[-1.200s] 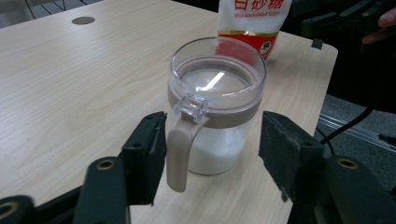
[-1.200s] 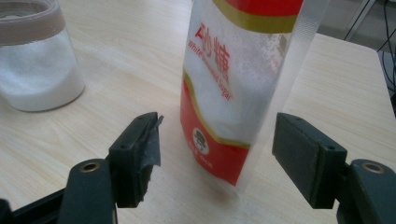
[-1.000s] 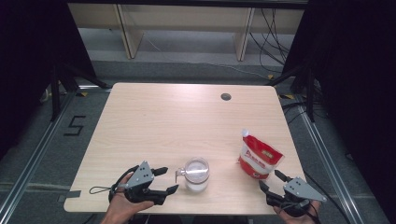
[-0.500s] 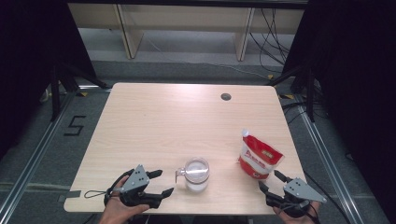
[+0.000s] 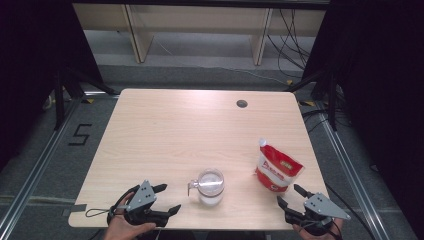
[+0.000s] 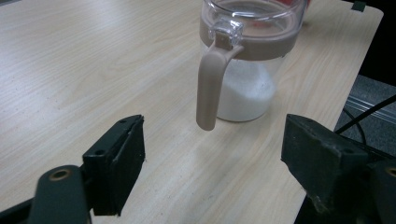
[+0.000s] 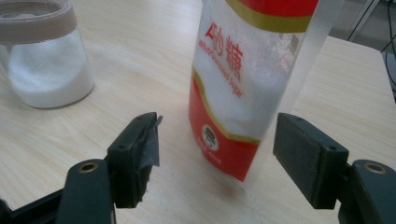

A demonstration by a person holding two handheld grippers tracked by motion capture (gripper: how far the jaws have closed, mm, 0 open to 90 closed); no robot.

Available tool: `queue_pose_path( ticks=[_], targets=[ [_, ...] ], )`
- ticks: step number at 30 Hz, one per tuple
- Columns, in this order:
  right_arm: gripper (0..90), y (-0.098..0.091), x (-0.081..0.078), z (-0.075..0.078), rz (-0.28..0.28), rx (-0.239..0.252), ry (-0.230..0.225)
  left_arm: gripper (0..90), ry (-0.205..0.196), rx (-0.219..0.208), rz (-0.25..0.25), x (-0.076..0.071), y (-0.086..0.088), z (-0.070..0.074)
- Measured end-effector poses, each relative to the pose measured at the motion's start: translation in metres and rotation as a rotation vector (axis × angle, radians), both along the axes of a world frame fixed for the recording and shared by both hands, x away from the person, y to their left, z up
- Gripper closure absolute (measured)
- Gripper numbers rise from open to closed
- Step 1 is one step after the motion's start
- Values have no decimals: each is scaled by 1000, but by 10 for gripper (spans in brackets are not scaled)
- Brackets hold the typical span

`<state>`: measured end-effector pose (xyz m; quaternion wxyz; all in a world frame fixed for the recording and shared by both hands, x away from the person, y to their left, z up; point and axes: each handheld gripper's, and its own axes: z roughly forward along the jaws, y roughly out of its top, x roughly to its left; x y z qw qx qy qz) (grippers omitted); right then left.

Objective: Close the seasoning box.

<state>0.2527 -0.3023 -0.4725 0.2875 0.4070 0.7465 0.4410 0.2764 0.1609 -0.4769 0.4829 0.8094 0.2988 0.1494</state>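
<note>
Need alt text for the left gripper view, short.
The left gripper, jaws open and empty, faces the taupe handle of a clear jar partly filled with white granules, standing on a light wood table.

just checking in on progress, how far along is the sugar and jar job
Done: the jar already holds some white sugar and its lid is on. In hand: nothing; the left gripper, jaws just opened wider, faces the jar's handle, and the open right gripper faces the upright sugar bag, neither touching. Left: any gripping, opening or pouring.
</note>
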Motion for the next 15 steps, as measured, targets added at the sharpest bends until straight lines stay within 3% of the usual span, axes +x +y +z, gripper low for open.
queue_pose_path(
  ticks=[6, 8, 13, 14, 15],
  targets=[
    [313, 1, -3, 0, -5, 7, 11, 181, 4, 7, -3, -2, 1, -2],
    [309, 0, -2, -2, 22, -10, 4, 173, 1, 18, -5, -3, 2, -4],
    [290, 1, -4, -2, 14, 6, 25, 172, 14, 22, -3, -5, 2, -7],
    [279, 0, -4, -2, 21, -8, 31, 172, 15, 50, -5, -6, 2, -9],
    [277, 1, -5, -3, 14, 1, 43, 172, 17, 38, -9, -6, 1, -10]
  ],
)
